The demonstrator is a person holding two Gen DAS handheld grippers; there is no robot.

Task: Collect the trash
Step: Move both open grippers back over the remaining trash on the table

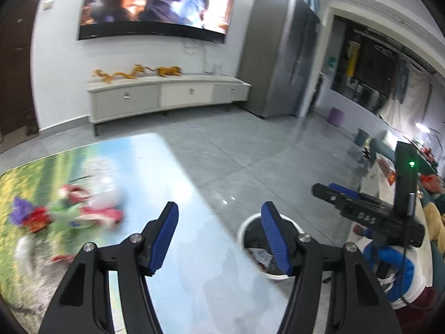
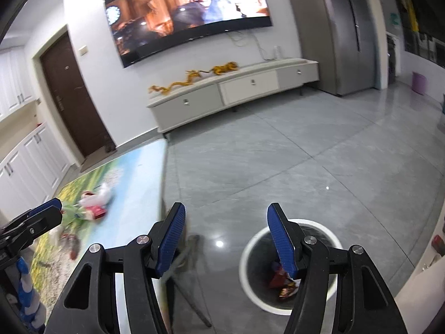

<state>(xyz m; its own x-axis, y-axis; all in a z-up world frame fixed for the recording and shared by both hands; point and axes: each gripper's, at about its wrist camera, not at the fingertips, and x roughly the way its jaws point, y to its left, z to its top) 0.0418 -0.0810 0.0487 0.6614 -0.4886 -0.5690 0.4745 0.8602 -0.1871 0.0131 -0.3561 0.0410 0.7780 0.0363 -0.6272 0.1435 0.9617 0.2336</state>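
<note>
Nearest in the left wrist view, the left gripper (image 1: 219, 236) has its jaws apart with nothing between the blue pads; it hangs over the right edge of the table (image 1: 194, 264). In the right wrist view the right gripper (image 2: 226, 236) is likewise spread and empty, above the floor (image 2: 306, 153) beside the table's right edge. Just below and to its right stands the white bin (image 2: 289, 264), on the floor near the table, with a few red and orange wrappers (image 2: 283, 281) lying at its bottom. Farther left on the table's printed top lies the trash (image 1: 75, 211), a blurred heap of red, green, purple and white wrappers, well apart from both grippers. Beyond the table the grey tiles run to a low white cabinet (image 2: 236, 91) against the far wall, with yellow figures (image 2: 194, 79) on top. Above it a TV (image 2: 189, 14) is switched on, and a tall grey fridge (image 1: 278, 55) stands to the right.
</note>
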